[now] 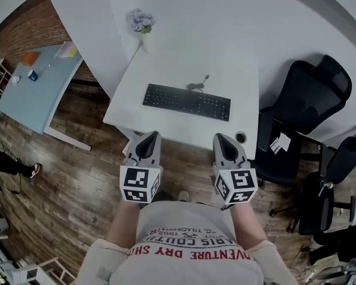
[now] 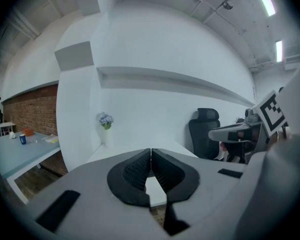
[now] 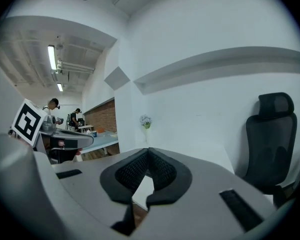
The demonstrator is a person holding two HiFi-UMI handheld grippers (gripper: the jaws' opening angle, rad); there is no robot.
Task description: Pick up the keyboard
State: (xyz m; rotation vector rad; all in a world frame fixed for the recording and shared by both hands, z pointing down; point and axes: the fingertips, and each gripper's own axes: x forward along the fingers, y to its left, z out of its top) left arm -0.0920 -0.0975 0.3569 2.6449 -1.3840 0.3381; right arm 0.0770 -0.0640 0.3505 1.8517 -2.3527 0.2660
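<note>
A black keyboard point(image 1: 187, 101) with a short cable lies across the white desk point(image 1: 166, 61), near its middle. My left gripper point(image 1: 147, 139) and right gripper point(image 1: 223, 141) hang side by side just short of the desk's near edge, both pointing toward it. Neither touches the keyboard. In the left gripper view the gripper point(image 2: 151, 154) has its jaws pressed together with nothing between them. The right gripper point(image 3: 148, 154) in its own view is likewise shut and empty. The keyboard is hidden behind the jaws in both gripper views.
A small vase of flowers point(image 1: 141, 22) stands at the desk's far corner. Black office chairs point(image 1: 302, 108) crowd the right side. A pale blue table point(image 1: 35, 85) with small items stands at the left on the wooden floor point(image 1: 77, 183). People stand far off point(image 3: 54, 109).
</note>
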